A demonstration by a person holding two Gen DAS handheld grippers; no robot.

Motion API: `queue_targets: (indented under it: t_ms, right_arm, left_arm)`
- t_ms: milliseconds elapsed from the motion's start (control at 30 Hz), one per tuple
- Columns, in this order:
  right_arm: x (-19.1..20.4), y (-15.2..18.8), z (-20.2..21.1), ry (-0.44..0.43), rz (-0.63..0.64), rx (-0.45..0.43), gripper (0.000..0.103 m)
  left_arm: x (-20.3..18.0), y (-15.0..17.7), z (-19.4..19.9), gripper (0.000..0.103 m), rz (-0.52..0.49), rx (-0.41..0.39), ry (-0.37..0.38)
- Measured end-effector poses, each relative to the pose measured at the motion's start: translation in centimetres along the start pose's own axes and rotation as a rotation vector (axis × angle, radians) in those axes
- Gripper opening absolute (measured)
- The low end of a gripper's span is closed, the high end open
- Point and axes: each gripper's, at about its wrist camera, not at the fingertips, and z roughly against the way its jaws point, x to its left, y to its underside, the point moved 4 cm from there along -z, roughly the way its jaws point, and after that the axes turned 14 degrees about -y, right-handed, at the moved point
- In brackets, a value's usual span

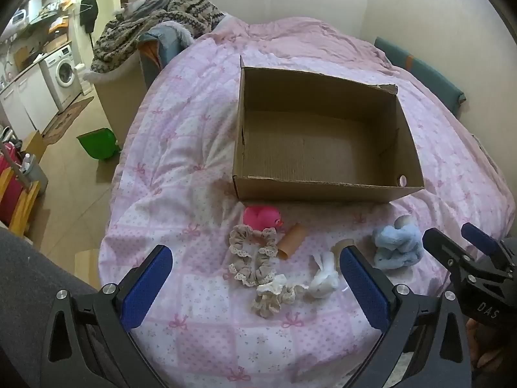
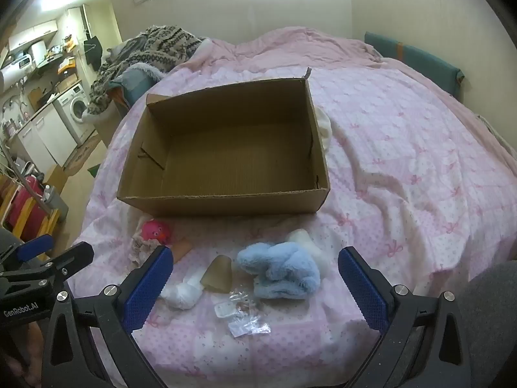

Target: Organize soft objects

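Observation:
An empty open cardboard box point(image 1: 326, 187) point(image 2: 223, 200) sits on the pink bedspread. In front of it lie a pink plush toy point(image 1: 261, 217) point(image 2: 155, 231), a beige lace scrunchie point(image 1: 253, 255), a smaller cream scrunchie point(image 1: 274, 294), a white cloth bundle point(image 1: 324, 274) point(image 2: 182, 292), a cardboard tube point(image 1: 292, 241) and a fluffy blue plush point(image 1: 399, 245) point(image 2: 281, 273). My left gripper point(image 1: 258, 278) is open above the scrunchies. My right gripper point(image 2: 255, 276) is open, with the blue plush between its fingers, not touching.
A clear plastic wrapper point(image 2: 242, 315) and a brownish soft piece point(image 2: 219, 273) lie near the blue plush. A patterned blanket pile point(image 1: 155, 22) lies at the bed's far left. The floor, a green bin point(image 1: 97, 144) and a washing machine point(image 1: 64, 71) are to the left.

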Motion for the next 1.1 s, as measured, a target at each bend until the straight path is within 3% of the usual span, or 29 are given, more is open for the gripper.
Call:
queue_targets:
  t_ms: [1100]
  right_arm:
    - [-0.17,-0.02,0.06,-0.002,-0.008,-0.007,0.103]
  left_arm:
    - [0.28,0.52,-0.48,0.103,-0.001,0.007,0.007]
